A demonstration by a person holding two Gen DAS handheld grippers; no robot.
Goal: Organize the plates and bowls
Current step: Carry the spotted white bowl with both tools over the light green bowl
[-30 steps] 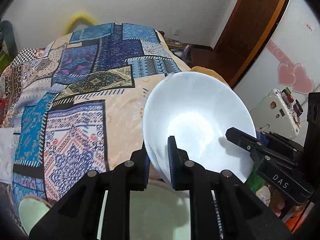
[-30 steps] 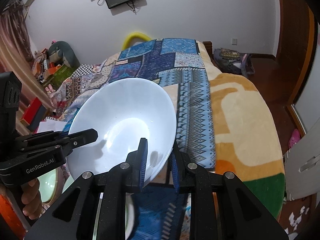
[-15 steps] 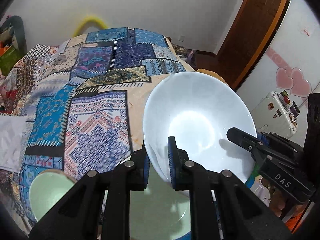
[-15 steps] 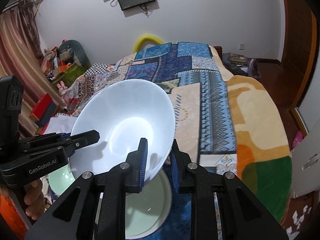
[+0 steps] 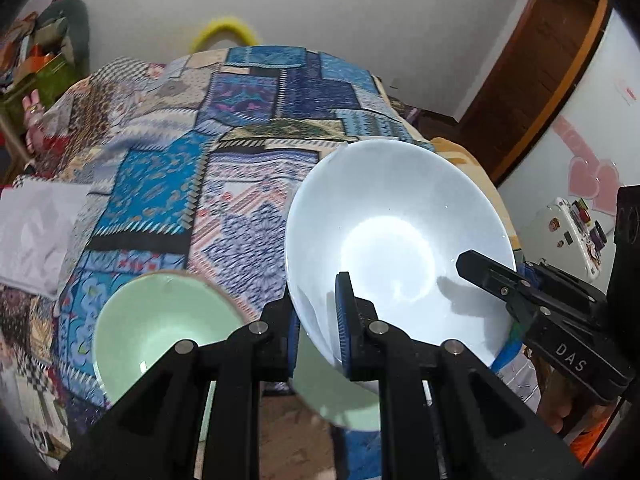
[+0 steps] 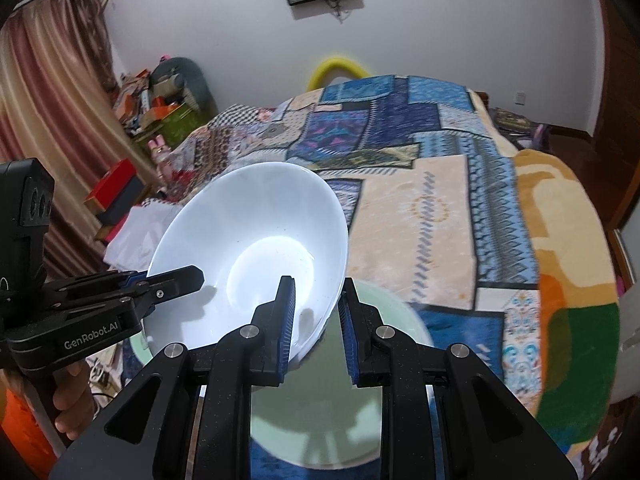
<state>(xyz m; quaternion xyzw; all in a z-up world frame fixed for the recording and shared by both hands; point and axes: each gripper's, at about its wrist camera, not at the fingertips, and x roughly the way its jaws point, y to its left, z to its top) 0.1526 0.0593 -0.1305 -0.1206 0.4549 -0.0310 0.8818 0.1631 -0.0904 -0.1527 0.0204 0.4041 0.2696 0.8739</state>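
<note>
The left claw (image 5: 316, 326) is pointing steeply downward with its jaws squeezing together on the white bowl (image 5: 396, 240). The right claw (image 6: 316, 322) is also tilting down, pinching the opposite rim. A hand (image 6: 70, 404) is gripping the left handle.

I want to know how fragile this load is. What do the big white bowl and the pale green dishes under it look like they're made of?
The big white bowl looks like glazed ceramic or opal glass: smooth, glossy, bright glare in its base. The pale green bowl and pale green plate look like glazed ceramic too, with softer sheen; melamine can't be ruled out.
</note>
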